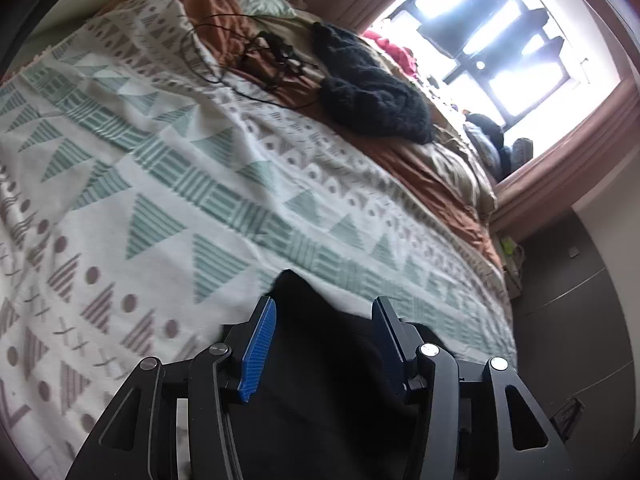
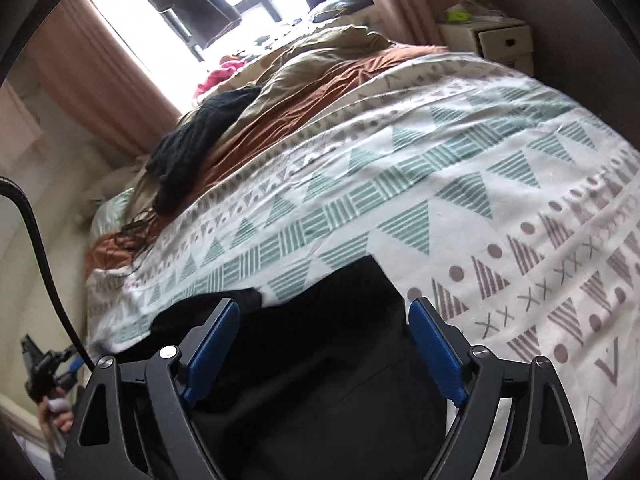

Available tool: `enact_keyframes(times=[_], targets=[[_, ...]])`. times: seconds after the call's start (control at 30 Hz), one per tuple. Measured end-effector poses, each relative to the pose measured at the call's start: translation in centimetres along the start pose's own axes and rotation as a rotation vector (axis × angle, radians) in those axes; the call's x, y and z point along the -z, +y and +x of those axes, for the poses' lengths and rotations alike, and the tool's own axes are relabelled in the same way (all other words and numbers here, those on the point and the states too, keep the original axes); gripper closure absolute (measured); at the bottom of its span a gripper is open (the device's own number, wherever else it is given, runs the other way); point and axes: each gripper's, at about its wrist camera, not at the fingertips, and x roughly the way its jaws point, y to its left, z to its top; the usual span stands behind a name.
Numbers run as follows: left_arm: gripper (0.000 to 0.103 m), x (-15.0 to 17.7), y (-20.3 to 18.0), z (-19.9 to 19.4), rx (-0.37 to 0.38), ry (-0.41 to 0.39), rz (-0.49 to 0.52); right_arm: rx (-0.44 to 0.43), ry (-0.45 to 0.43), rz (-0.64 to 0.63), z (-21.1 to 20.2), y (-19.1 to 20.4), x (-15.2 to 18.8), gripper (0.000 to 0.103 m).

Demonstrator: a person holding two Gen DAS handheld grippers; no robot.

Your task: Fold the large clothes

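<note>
A black garment (image 1: 320, 368) lies on the patterned bedspread (image 1: 180, 168) at the near edge of the bed. My left gripper (image 1: 323, 304) is open just above it. The cloth lies between the blue pads (image 1: 260, 352), which stand clear of it. In the right wrist view the same black garment (image 2: 320, 368) spreads flat under my right gripper (image 2: 324, 304). That gripper is wide open, with the fingers (image 2: 436, 344) standing on either side of the fabric and not pressing it. The bedspread (image 2: 460, 168) is white with green triangles and brown marks.
A dark knitted piece (image 1: 372, 96) and tangled cables (image 1: 272, 56) lie on an orange sheet (image 1: 432, 184) near the far side. A bright window (image 1: 500, 40) with curtains is beyond. A white nightstand (image 2: 496, 40) stands by the bed. A hand (image 2: 56, 412) holds a black handle at the lower left.
</note>
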Motion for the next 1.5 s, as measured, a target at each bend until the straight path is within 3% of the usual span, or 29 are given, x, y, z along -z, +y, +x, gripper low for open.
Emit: enact_keyframes(times=[0.2, 0.4, 0.47, 0.5, 0.53, 0.57, 0.6, 0.7, 0.9, 1.07, 1.1, 1.13, 1.2, 1.23, 1.33, 1.5], targets=[[0.051, 1.2, 2.2, 2.4, -0.13, 0.112, 0.063, 0.064, 0.116, -0.023, 1.1, -2.0, 1.7, 0.017], [0.051, 3.1, 2.5, 6.4, -0.184, 0.221, 0.145, 0.104, 0.235, -0.101, 4.5, -1.7, 2.7, 0.017], [0.051, 3.7, 2.3, 7.8, -0.197, 0.247, 0.182, 0.136, 0.246, -0.125, 5.5, -1.5, 2.8, 0.021], [0.052, 3.9, 2.1, 8.2, -0.203, 0.255, 0.195, 0.143, 0.252, -0.128, 5.9, -1.7, 2.8, 0.033], [0.062, 4.1, 2.0, 8.5, -0.21, 0.26, 0.21, 0.143, 0.267, -0.126, 6.4, -1.8, 2.7, 0.054], [0.07, 4.3, 1.7, 8.8, -0.21, 0.266, 0.231, 0.139, 0.275, -0.123, 6.7, -1.9, 2.6, 0.067], [0.092, 4.4, 1.5, 9.0, -0.21, 0.27, 0.246, 0.147, 0.267, -0.121, 6.8, -2.0, 2.4, 0.089], [0.1, 4.5, 0.4, 8.2, -0.227, 0.23, 0.304, 0.152, 0.197, -0.147, 5.3, -1.6, 1.7, 0.096], [0.101, 2.8, 0.8, 6.3, -0.186, 0.142, 0.223, 0.153, 0.101, -0.126, 2.6, -1.7, 0.6, 0.098], [0.1, 2.9, 1.8, 9.3, -0.244, 0.216, 0.175, 0.231, 0.146, -0.111, 6.3, -2.6, 1.0, 0.098], [0.099, 2.9, 2.2, 9.7, -0.249, 0.248, 0.148, 0.264, 0.187, -0.089, 7.5, -3.1, 1.1, 0.096], [0.098, 2.8, 2.3, 9.6, -0.249, 0.258, 0.134, 0.299, 0.214, -0.073, 8.1, -3.4, 1.2, 0.086], [0.095, 2.7, 2.4, 8.5, -0.229, 0.248, 0.13, 0.35, 0.193, -0.073, 7.4, -3.0, 0.9, 0.068], [0.088, 2.7, 2.4, 8.0, -0.224, 0.239, 0.137, 0.366, 0.17, -0.094, 6.7, -2.6, 0.7, 0.062], [0.07, 2.5, 2.5, 6.2, -0.231, 0.203, 0.141, 0.342, 0.133, -0.145, 5.3, -0.9, -0.3, 0.06], [0.068, 2.6, 2.8, 4.1, -0.2, 0.179, 0.114, 0.254, 0.193, -0.244, 6.8, 3.6, -1.3, 0.058]])
